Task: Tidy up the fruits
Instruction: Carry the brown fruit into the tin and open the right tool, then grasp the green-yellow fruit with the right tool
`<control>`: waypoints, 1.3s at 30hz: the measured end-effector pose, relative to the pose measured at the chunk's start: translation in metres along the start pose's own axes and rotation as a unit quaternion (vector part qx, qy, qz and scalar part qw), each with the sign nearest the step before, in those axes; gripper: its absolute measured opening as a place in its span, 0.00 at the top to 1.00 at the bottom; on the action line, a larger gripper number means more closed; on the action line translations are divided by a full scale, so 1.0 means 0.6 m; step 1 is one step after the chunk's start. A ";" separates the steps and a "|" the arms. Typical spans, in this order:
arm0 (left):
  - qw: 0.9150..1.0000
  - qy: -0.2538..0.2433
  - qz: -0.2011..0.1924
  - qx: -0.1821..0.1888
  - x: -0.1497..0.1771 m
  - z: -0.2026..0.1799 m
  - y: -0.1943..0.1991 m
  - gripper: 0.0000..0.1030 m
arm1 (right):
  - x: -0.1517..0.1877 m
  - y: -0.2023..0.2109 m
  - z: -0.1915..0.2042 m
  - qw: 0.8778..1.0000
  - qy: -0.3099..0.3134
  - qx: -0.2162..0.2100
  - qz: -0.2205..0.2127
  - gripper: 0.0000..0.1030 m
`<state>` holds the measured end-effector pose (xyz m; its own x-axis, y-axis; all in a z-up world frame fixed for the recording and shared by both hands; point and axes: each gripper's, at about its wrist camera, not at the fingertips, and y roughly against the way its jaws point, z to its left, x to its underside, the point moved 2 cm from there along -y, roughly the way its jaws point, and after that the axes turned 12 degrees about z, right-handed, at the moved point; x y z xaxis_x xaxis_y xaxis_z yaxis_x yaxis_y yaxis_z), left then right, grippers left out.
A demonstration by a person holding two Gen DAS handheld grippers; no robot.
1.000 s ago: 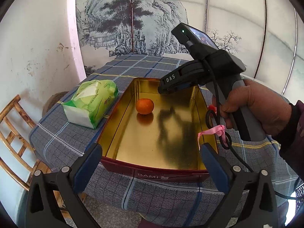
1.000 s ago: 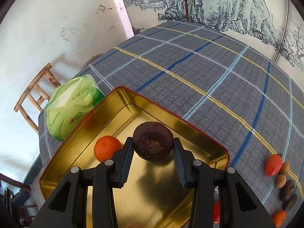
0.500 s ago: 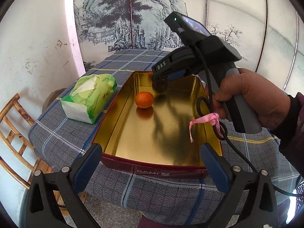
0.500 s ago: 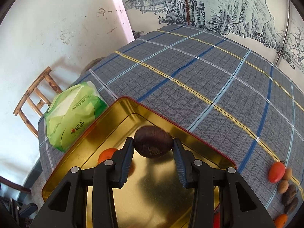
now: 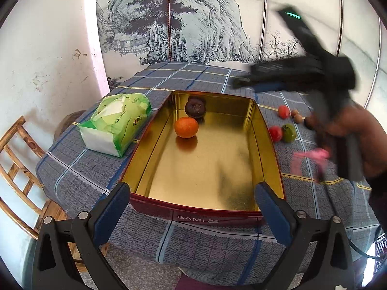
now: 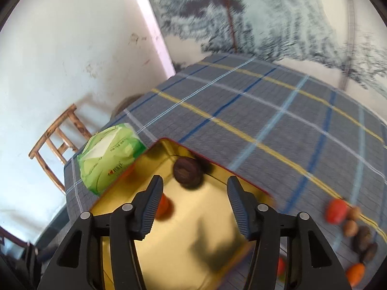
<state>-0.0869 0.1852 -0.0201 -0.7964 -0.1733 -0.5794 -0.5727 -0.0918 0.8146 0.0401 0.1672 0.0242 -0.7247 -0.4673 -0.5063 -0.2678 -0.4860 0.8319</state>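
Left tool (image 5: 193, 207) jaws apart, empty, at tin's near rim. Right tool (image 6: 193, 200) jaws apart, empty, above gold tin (image 5: 271, 133). Inside: mandarin (image 5: 186, 127), dark fruit (image 5: 195, 106) at 12 o'clock. Deposit step done, judging by layout; next: fetch loose fruits (image 5: 283, 111) at tin's 2 o'clock on worktop (image 5: 72, 159).

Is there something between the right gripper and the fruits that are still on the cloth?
Nothing visible. The right gripper is open above the tin, and the loose fruits lie on the cloth to its right, past the tin's rim.
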 end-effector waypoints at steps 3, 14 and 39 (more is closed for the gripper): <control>1.000 0.003 -0.001 0.008 0.001 -0.001 0.001 0.01 | 0.051 0.037 -0.051 1.000 -0.012 0.018 -0.010 0.44; 0.999 -0.038 -0.007 0.000 0.008 -0.037 0.008 0.01 | 0.150 0.012 -0.103 0.995 0.016 0.089 0.036 0.44; 0.998 -0.047 0.028 -0.003 0.007 -0.052 -0.031 0.01 | 0.137 -0.025 -0.142 0.995 0.000 0.073 0.071 0.63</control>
<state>-0.0738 0.1554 -0.0368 -0.8419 -0.0845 -0.5329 -0.5261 -0.0906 0.8456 0.0387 0.0729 -0.0491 -0.7617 -0.5237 -0.3814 -0.2523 -0.3024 0.9192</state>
